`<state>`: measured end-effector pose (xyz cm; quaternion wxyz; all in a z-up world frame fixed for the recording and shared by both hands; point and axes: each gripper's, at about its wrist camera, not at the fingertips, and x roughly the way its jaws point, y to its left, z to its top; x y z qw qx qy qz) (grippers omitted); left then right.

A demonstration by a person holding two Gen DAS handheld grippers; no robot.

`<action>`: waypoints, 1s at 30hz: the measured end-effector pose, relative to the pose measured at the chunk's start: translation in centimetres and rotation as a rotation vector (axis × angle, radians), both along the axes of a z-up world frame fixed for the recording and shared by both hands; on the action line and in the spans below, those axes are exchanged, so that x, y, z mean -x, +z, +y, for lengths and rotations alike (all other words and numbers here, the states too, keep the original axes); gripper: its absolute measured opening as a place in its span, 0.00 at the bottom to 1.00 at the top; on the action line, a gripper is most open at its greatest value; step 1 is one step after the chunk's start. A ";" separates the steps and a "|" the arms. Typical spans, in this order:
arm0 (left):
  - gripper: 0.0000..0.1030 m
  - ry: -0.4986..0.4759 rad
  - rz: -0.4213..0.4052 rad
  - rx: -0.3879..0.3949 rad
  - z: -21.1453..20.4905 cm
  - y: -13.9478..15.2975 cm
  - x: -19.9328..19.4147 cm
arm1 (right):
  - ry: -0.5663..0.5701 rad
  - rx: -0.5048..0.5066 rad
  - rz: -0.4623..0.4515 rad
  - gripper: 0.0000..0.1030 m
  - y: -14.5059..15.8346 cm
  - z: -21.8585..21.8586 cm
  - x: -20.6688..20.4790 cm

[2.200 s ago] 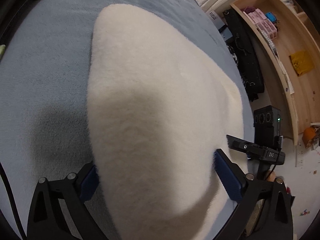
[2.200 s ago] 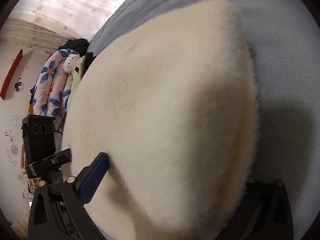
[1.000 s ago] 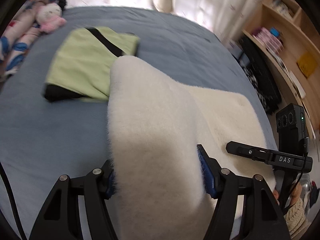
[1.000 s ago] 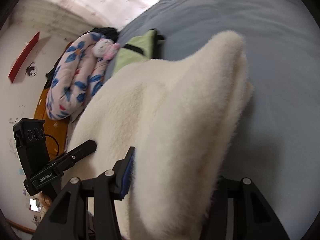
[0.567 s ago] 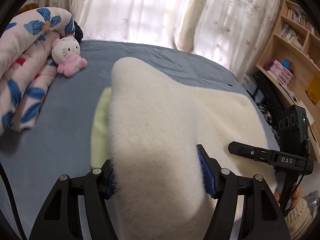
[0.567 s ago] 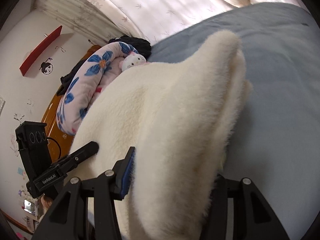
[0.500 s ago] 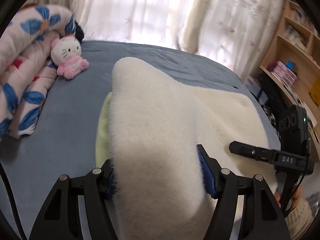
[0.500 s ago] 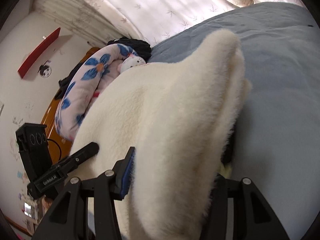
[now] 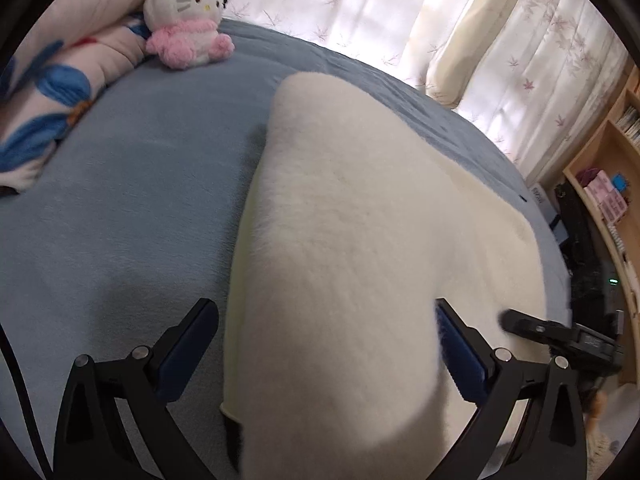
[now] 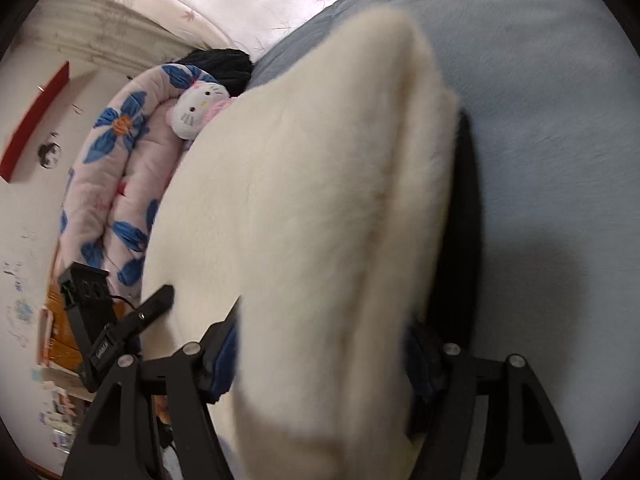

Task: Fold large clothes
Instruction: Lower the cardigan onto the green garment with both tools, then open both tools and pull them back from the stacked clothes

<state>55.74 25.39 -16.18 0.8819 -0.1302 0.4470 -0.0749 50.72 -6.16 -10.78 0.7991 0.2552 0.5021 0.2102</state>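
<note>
My left tool (image 9: 326, 354) had just been opening: its blue pads stood spread wide, the near pad clear of the white fleece (image 9: 360, 260) that still lay between them, where half a second earlier both pads had pinched the fold. My right tool (image 10: 320, 356) had been opening too, with the same fleece (image 10: 312, 220) bulging between its pads; blur hid whether they still touched the pile.

The fleece lay in a thick folded heap on the blue bed (image 9: 132, 200). The green garment that showed plainly a second ago was now almost covered: in the left view only a pale yellow-green edge (image 9: 236, 280) peeked from under the fleece, while the right view showed a black edge (image 10: 466, 220) along the fleece's far side, which the left view barely showed.

Farther off, the plush cat (image 9: 184, 16) sat against the flowered quilt (image 9: 44, 120), larger in frame than before. The left view alone showed the wooden shelves (image 9: 608, 184) and the curtains (image 9: 460, 28) behind the bed; the right view alone showed the red wall shelf (image 10: 34, 120).
</note>
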 end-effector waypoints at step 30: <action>0.99 -0.054 -0.005 -0.255 -13.4 9.5 22.3 | 0.001 0.425 -0.134 0.67 12.5 -2.8 22.1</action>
